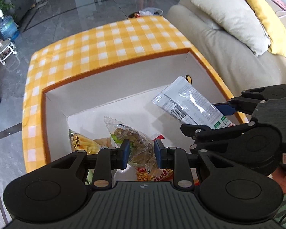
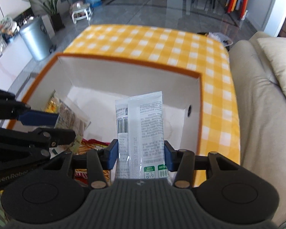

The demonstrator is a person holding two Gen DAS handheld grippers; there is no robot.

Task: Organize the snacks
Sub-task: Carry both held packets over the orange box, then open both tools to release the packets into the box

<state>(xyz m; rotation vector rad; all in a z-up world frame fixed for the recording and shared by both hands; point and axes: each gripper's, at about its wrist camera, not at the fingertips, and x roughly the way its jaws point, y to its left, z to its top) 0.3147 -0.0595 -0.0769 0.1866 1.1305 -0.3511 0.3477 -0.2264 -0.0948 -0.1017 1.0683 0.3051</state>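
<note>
Both wrist cams steep down, close over shared box (image 1: 112,66).

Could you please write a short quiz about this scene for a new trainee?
1. True or false: the left gripper holds a clear packet of brown snacks.
2. What does the right gripper hold? A) white packet B) bottle C) nothing
3. Fill in: both packets hang over the open white ____ with the orange rim.

Key: 1 true; 2 A; 3 box.
</note>
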